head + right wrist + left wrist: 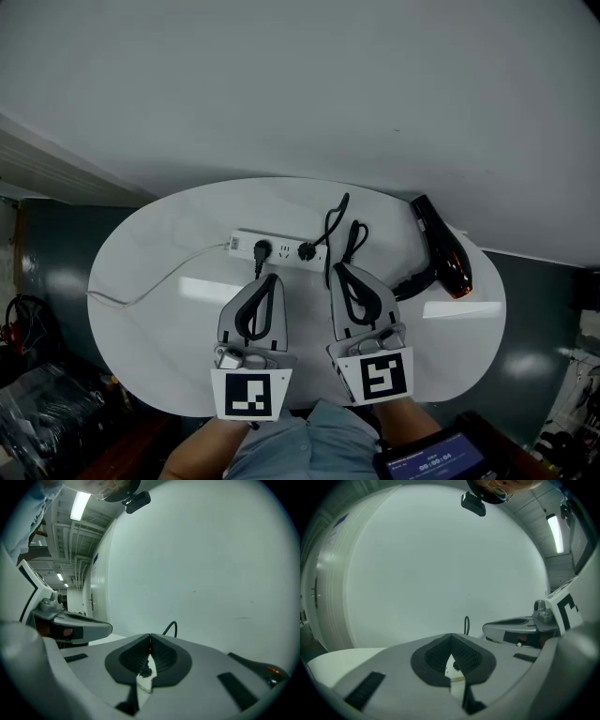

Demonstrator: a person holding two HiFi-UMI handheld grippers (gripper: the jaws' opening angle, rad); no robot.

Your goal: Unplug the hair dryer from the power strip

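The hair dryer (439,246) lies at the right of the white oval table (150,328). It is black with an amber glint at its lower end, and its handle angles toward the lower left. Its black cord (330,225) loops across the middle of the table to the white power strip (281,249), where two black plugs (306,251) (262,250) sit in the sockets. Which plug belongs to the dryer cannot be told. The strip's own white cable (159,281) trails off to the left.

Both grippers hang side by side just below the strip, pointing up the frame at it. The left gripper (271,278) has its jaws closed tip to tip on nothing, below the left plug. The right gripper (338,269) is likewise closed and empty, its tips beside the cord loops.
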